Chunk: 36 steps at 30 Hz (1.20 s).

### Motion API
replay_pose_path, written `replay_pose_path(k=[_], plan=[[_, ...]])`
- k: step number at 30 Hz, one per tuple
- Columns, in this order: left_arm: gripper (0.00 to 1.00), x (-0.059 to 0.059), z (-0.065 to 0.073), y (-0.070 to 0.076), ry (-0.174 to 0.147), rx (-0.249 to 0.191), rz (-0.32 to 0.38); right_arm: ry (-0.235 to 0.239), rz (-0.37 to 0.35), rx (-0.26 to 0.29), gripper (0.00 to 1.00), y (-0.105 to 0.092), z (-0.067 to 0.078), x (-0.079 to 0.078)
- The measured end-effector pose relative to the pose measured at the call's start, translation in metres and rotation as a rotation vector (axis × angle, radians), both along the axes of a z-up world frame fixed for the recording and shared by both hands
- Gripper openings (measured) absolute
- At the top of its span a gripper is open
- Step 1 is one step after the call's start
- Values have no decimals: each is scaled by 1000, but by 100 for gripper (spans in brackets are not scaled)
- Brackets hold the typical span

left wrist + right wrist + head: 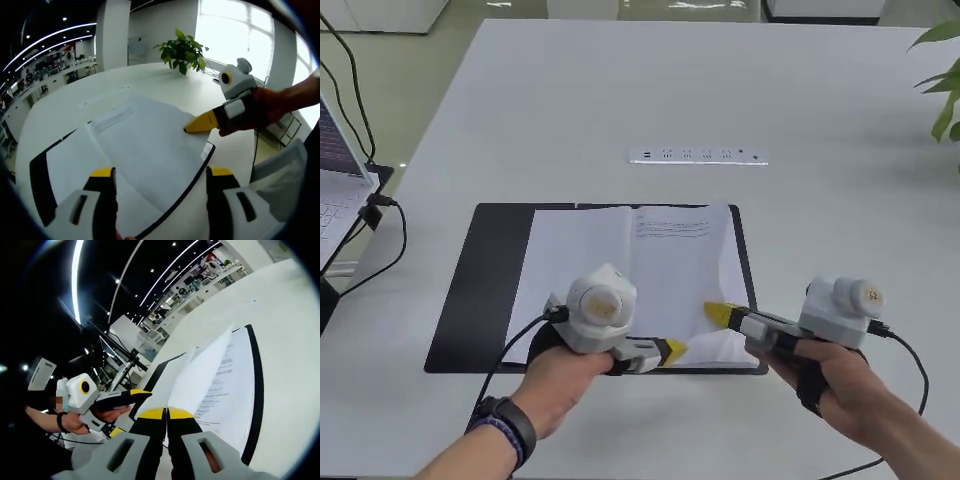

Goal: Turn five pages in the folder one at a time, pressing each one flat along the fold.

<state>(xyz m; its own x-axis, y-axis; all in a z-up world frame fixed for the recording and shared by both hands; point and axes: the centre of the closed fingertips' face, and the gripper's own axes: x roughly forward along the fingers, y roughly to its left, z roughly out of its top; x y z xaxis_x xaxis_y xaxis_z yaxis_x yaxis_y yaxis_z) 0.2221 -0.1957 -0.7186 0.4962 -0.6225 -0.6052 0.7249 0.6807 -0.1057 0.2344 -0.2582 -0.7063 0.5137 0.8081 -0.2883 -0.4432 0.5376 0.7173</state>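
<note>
Risk of a creased or torn page (685,265) if pulled over too fast, with right gripper (718,313) pinched shut on its lower corner above the open folder (480,300) on the counter (620,90), left gripper (670,351) wide open and empty beside the bottom edge.

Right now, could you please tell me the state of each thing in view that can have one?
folder: open, lying flat on the table
right-hand page: near corner lifted, not yet turned over
right gripper: shut on the right-hand page's corner
left gripper: open, jaws over the folder's near edge, holding nothing
laptop: open
</note>
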Motion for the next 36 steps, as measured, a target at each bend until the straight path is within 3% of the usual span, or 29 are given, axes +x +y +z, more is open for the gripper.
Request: replay_pose_path(k=[5, 19, 29, 36], plan=[[73, -4, -1, 12, -3, 10, 6, -13, 10, 9, 0, 11, 7, 2], [73, -3, 17, 56, -40, 16, 73, -43, 66, 17, 0, 42, 22, 4], [74, -6, 22, 80, -53, 19, 97, -64, 87, 26, 0, 65, 32, 7], [74, -11, 24, 99, -58, 28, 112, -75, 133, 21, 0, 89, 37, 5]])
